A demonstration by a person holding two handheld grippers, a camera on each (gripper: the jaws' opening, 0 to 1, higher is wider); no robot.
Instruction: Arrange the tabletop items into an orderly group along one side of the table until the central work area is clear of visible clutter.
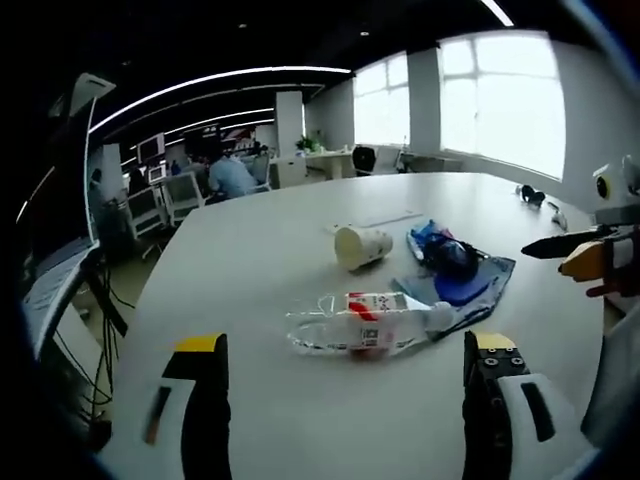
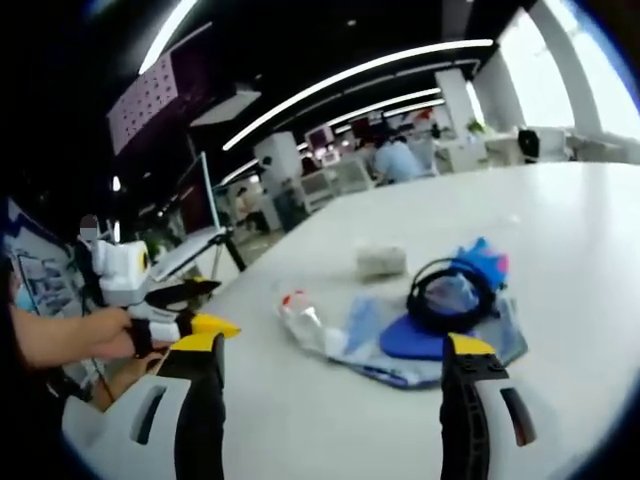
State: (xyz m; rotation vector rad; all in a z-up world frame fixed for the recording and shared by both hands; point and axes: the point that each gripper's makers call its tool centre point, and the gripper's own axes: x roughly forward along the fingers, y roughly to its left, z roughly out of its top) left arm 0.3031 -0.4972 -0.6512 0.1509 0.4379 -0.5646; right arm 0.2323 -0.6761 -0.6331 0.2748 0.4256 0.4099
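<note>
Both grippers' jaws apart, empty; bottle flat by cup, prob. paper

So it's a big white desk with a rounded edge, filling most of the left gripper view. Sitting on it around centre-right: a clear plastic bottle lying on its side with a red and white label, and just above it a paper cup tipped over too. To the right of those there's a blue cloth spread flat, with a dark bundle on top of it. Far upper right, near the desk's edge, some small dark item, too tiny to tell what.
</note>
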